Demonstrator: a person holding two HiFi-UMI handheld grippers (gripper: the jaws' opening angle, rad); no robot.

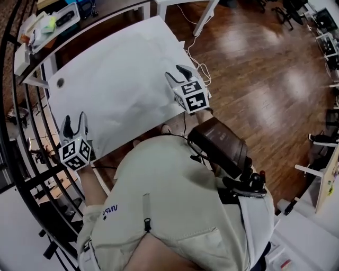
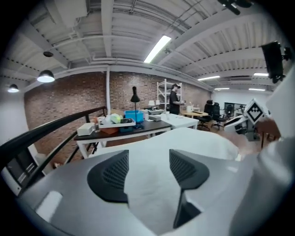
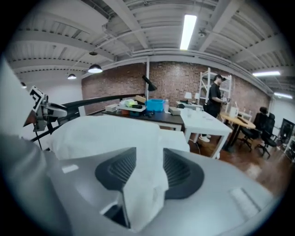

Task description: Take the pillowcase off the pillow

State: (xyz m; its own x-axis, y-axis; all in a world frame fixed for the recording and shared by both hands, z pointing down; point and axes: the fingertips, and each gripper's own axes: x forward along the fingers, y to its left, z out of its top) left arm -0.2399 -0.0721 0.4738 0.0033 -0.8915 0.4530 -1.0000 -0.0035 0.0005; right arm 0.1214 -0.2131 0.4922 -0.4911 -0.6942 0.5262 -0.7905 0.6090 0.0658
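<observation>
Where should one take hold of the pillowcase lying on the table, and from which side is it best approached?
I would take the pillowcase by its two near corners, coming from the person's side. It lies flat and wide, and only its edges give thin loose cloth that fits between jaws. The left gripper and right gripper stand there, open, with cloth between their jaws.

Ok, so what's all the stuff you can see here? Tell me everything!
Pillow: one, white, on the table.
Table: one, white, middle.
Desk: one, dark, top left.
Tray: one, white, on the desk.
Railing: one, black, left.
Floor: brown wood, right.
Left claw: one, grey, pillow's near corner, open, white cloth between pads.
Right claw: one, grey, pillow's right edge, open, cloth between pads.
Shirt: one, beige, bottom.
</observation>
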